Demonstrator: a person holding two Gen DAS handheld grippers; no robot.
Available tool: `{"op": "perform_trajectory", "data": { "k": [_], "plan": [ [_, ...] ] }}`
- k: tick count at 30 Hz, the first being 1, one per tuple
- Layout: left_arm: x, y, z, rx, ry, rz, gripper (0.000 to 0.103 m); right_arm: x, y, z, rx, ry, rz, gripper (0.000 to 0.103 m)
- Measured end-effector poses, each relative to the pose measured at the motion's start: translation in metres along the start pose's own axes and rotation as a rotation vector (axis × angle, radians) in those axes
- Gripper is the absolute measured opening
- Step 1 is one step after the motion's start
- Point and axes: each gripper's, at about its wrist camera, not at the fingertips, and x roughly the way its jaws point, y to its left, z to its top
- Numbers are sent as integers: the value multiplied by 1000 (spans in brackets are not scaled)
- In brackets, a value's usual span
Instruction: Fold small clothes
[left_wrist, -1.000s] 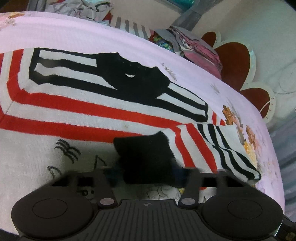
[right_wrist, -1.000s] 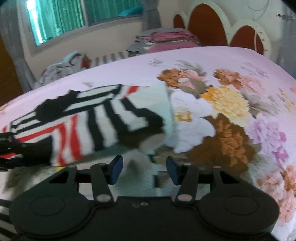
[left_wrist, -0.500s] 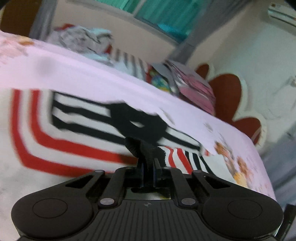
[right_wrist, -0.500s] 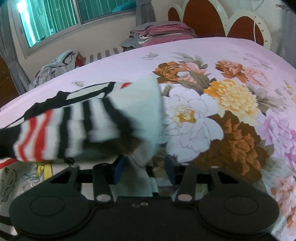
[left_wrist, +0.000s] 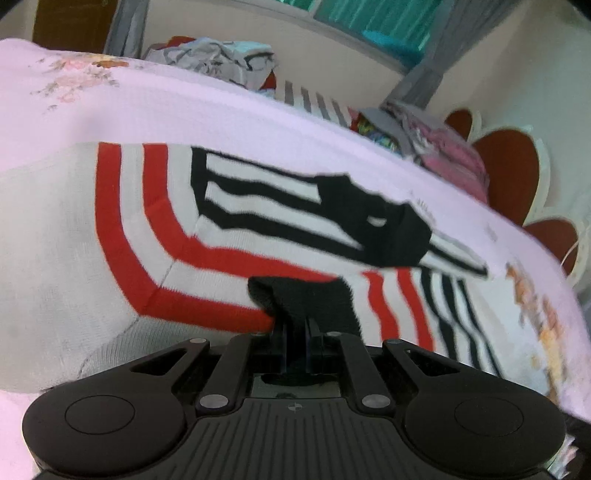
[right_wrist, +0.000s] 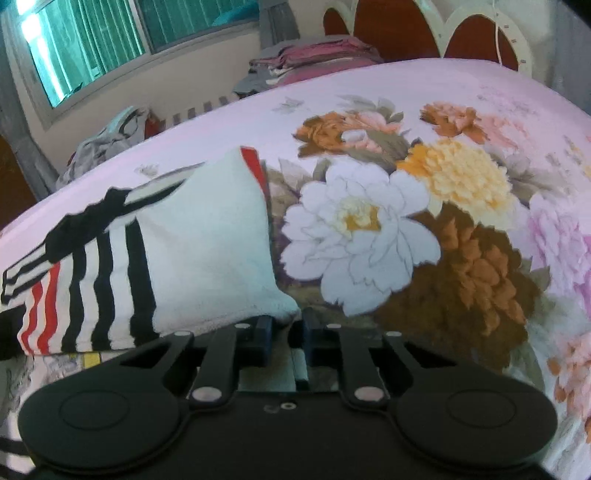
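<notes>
The striped sweater (left_wrist: 229, 236) lies on the bed (right_wrist: 443, 96). The left hand-held gripper (left_wrist: 295, 332) pinches its black cuff (left_wrist: 306, 299). The right hand-held gripper (right_wrist: 286, 328) pinches the sleeve's white end (right_wrist: 221, 251), which stretches sideways between them.

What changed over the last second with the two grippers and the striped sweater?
The left gripper closed on the black cuff, and the right gripper closed on the white fabric edge of the striped sweater. The sleeve was drawn over the body. The floral bedsheet and the clothes piles stayed put.

Matte black claw (left_wrist: 295, 343), silver screws.
</notes>
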Motion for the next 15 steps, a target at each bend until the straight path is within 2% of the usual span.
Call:
{"op": "perform_trajectory", "data": {
  "k": [2,4,8,12,15],
  "plan": [
    [-6,-3,0,13,-8,5,8,-5,2,2,-45,25,14,18],
    [-16,-3,3,4,-25,3,8,-17,-3,4,-40,26,36,28],
    [-40,-7,11,26,-105,10,9,-40,-12,13,-19,-17,71,33],
    [-46,-16,19,8,-135,-17,9,-27,-10,38,-1,-46,80,49],
    [-36,-27,17,24,-104,-37,9,-4,-3,55,12,-43,104,49]
  ]
}}
